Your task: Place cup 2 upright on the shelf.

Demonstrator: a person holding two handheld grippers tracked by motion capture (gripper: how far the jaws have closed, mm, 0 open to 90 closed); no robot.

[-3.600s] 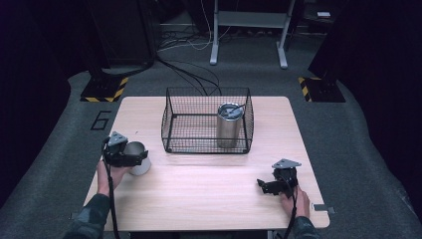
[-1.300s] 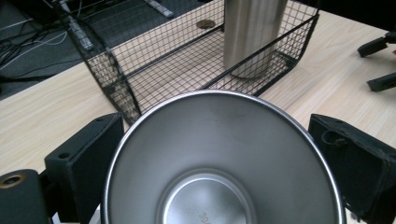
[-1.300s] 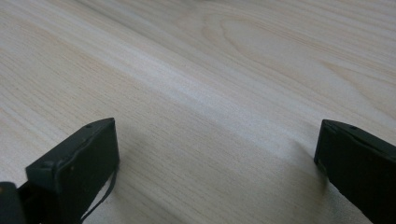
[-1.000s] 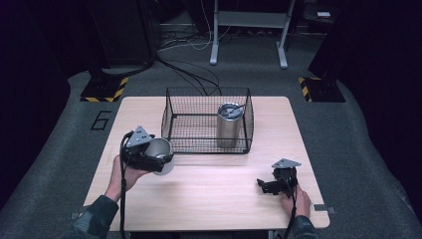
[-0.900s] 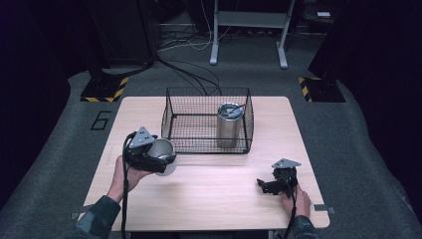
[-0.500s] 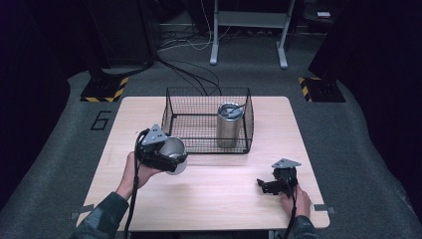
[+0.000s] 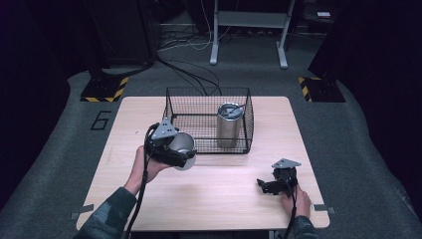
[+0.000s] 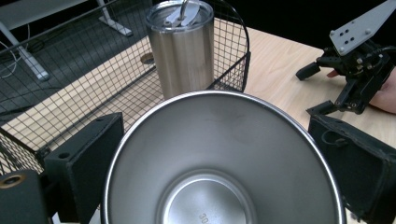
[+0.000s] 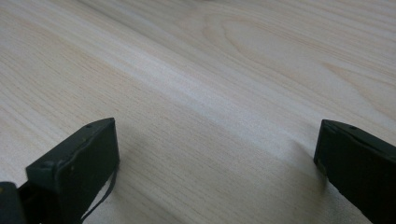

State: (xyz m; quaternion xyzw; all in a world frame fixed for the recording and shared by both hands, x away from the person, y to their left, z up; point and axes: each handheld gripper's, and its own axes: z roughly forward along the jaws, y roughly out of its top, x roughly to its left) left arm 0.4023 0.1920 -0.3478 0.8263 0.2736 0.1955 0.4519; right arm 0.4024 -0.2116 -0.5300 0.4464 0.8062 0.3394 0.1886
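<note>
So the left gripper [image 7: 175, 152] has its two black jaws spread pretty wide, clamped on either side of a steel cup [image 7: 183, 149], one jaw on each flank of it. In the left gripper view you look straight down into that cup [image 8: 223, 163]: round rim, smooth brushed metal inside, a flat shiny bottom with a tiny stamped number I can just make out. The jaws are chunky matte black blocks pressed against its outer wall at about 9 and 3 o'clock of the rim.

Position-wise, in the high view the cup sits just off the near-left corner of the wire basket [image 7: 171, 102], roughly at 9 o'clock from the table's [image 7: 224, 199] centre, and looks lifted in the hand rather than standing on the wood.

The basket is black thin wire mesh, boxy with rounded top corners. Inside it, at its right end, stands a tall steel tumbler [image 7: 229, 124] upright, with a lid and what looks like a small tab on top. Same tumbler [image 8: 182, 46] shows at 12 o'clock beyond the cup in the left gripper view, with vertical brushed streaks.

The right gripper [image 7: 272, 185] is down at 4 o'clock on the table, jaws wide apart with nothing between them, just pale wood grain.
</note>
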